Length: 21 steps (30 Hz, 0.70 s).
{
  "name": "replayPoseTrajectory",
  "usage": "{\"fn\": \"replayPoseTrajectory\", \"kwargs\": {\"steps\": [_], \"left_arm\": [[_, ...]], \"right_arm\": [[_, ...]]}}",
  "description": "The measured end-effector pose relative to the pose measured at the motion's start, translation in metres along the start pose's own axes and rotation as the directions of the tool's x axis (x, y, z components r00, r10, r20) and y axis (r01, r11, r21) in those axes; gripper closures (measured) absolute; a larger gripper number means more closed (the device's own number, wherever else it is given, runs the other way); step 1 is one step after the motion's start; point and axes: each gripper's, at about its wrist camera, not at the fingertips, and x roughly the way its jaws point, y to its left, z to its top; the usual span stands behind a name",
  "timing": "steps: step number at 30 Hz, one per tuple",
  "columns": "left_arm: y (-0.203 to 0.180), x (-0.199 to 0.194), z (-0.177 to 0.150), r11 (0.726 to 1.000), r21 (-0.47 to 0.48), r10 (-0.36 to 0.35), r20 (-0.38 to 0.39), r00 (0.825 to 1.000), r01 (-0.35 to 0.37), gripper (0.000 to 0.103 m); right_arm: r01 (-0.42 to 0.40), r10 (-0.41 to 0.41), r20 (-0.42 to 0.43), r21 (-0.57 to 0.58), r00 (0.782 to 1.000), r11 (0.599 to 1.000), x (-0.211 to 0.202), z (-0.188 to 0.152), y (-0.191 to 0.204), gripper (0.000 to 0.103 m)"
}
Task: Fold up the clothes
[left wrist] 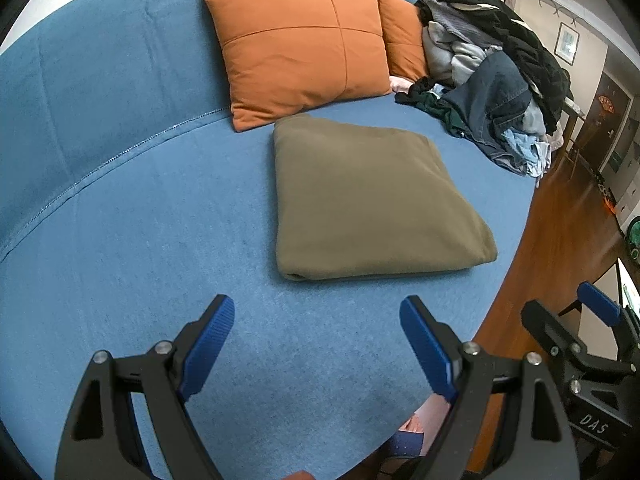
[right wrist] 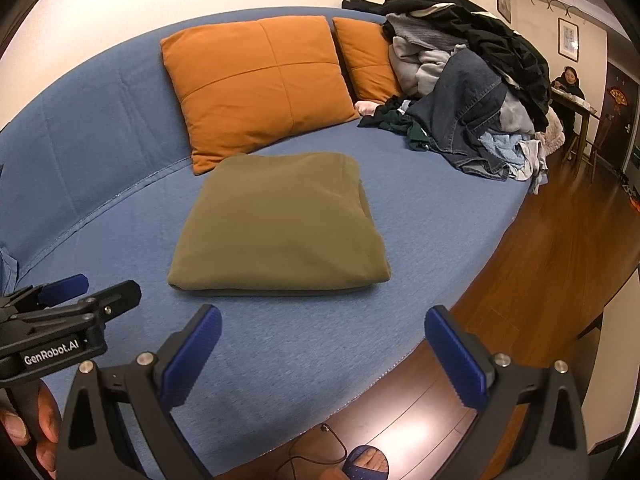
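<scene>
A folded olive-green garment (left wrist: pixel 372 196) lies flat on the blue sofa seat (left wrist: pixel 160 240); it also shows in the right wrist view (right wrist: pixel 280 224). My left gripper (left wrist: pixel 318 312) is open and empty, held above the seat in front of the garment. My right gripper (right wrist: pixel 324 328) is open and empty, near the seat's front edge, in front of the garment. The right gripper shows at the lower right of the left wrist view (left wrist: pixel 568 312). The left gripper shows at the left of the right wrist view (right wrist: pixel 92 288).
A pile of unfolded clothes (left wrist: pixel 492 76) lies at the sofa's right end, also seen in the right wrist view (right wrist: pixel 472 92). Two orange cushions (left wrist: pixel 296 44) lean on the backrest. Wooden floor (right wrist: pixel 552 260) is to the right. A person (right wrist: pixel 568 84) sits at a table far right.
</scene>
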Motion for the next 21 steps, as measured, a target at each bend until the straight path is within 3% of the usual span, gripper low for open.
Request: {"fn": "replayPoseTrajectory", "kwargs": {"steps": [21], "left_arm": [[-0.0014, 0.0017, -0.0010, 1.000, -0.002, 0.000, -0.004, 1.000, 0.000, 0.018]], "right_arm": [[0.003, -0.003, -0.007, -0.019, 1.000, 1.000, 0.0011, -0.0027, 0.0051, 0.000]]}}
